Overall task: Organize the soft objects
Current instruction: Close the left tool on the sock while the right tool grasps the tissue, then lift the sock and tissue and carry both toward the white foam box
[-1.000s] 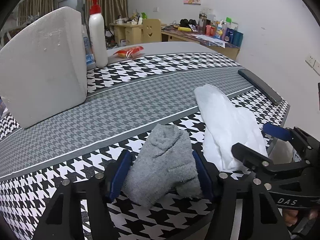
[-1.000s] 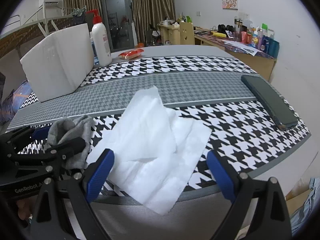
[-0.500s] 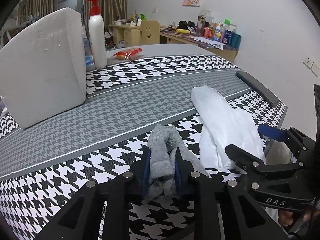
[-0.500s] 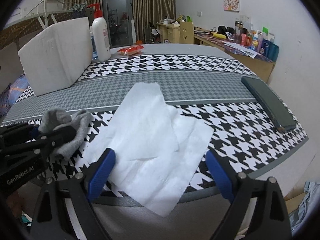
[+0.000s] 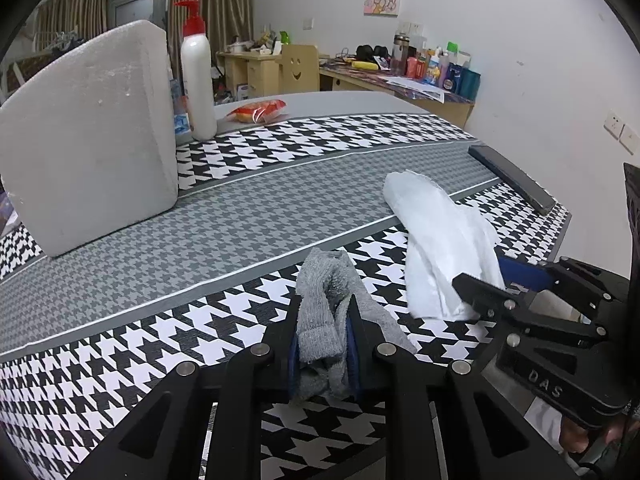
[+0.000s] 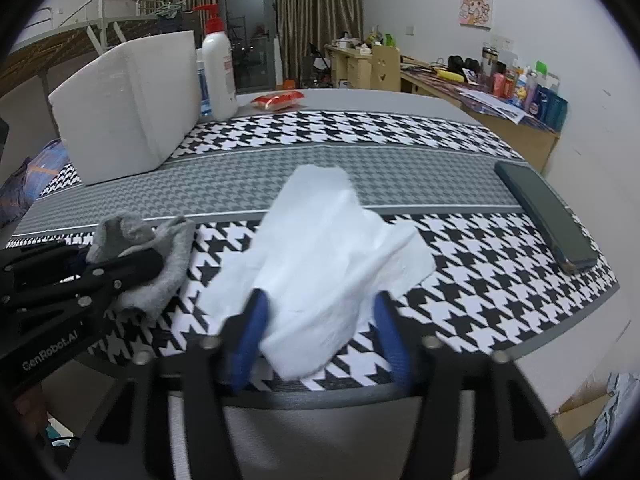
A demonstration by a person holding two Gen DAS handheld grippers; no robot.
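A grey knitted cloth (image 5: 320,280) lies bunched on the houndstooth table cover (image 5: 224,216) near the front edge. My left gripper (image 5: 325,320) has its blue pads pressed on the cloth from both sides, and its jaws are still closing. To its right lies a white cloth (image 6: 320,232), crumpled into a ridge. My right gripper (image 6: 320,320) straddles the cloth's near end. Its jaws are closing, with the cloth squeezed between the blue pads. In the right wrist view the grey cloth (image 6: 168,272) shows at the left, in the left gripper's black fingers (image 6: 132,266).
A white foam block (image 5: 88,136) stands at the back left, with a red-capped pump bottle (image 5: 198,76) beside it. A red packet (image 5: 258,110) lies behind them. A dark flat case (image 6: 544,216) rests near the table's right edge. A cluttered desk (image 6: 500,92) lines the far wall.
The left jaws have closed on the grey cloth, pinching it narrow. The right jaws have come in from wide open and have bunched the flat white cloth between them.
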